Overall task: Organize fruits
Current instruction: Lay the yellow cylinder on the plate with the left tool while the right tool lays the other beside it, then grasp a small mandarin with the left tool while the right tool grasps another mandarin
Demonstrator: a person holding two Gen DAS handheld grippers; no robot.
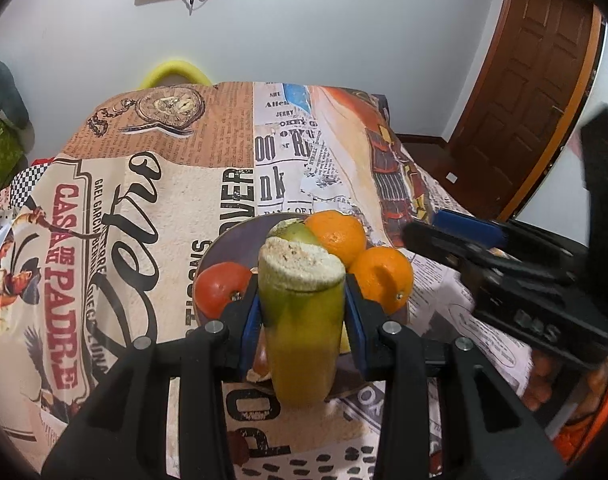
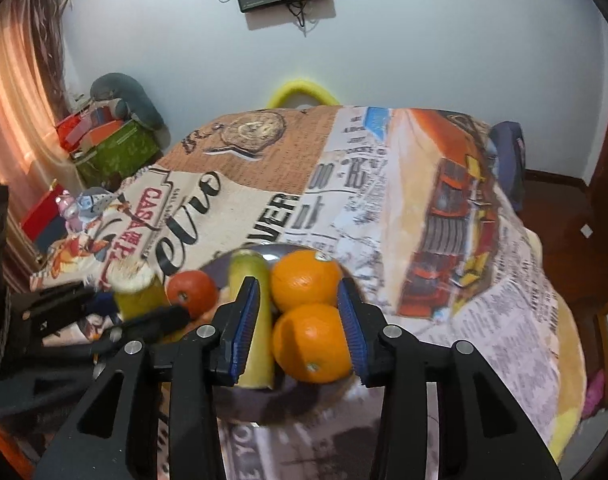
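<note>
1. Left gripper [image 1: 301,312] clamps an upright green-yellow fruit piece [image 1: 301,320] with a pale, crumbly cut top, above the dark plate [image 1: 223,240]; lower it gently into the free spot
2. On the plate: smooth red tomato [image 1: 219,288], two dimpled round oranges [image 1: 336,236]
3. Right gripper [image 2: 299,320] is empty, its jaws loosely straddling the nearer orange [image 2: 312,344] without pressing it

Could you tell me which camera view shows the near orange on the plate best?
The right wrist view: the near orange sits whole and sharp between the right gripper's open pads, in front of the far orange. In the left wrist view that orange is partly hidden behind the left gripper, which is shut on a cut fruit.
</note>
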